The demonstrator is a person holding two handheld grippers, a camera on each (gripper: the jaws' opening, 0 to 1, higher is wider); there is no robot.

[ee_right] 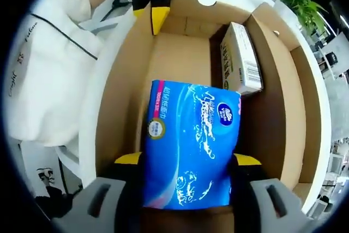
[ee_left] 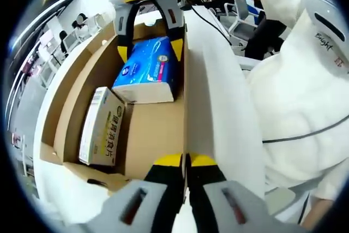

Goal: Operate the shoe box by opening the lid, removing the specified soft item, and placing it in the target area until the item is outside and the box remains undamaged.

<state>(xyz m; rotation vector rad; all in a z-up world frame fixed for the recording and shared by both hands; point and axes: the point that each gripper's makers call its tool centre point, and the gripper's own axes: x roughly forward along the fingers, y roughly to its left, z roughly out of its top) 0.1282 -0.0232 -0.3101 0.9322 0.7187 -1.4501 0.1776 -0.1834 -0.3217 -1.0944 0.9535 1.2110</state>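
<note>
Office behind | my right hand-held gripper clamps blue tissue pack inside shoe box; small carton at 1 o'clock | left hand-held gripper pinches box wall.

Blue tissue pack inside open shoe box

The tissue pack is bright blue with white swirls and a pink edge. The shoe box is plain brown inside, the small carton white with green lettering
</note>
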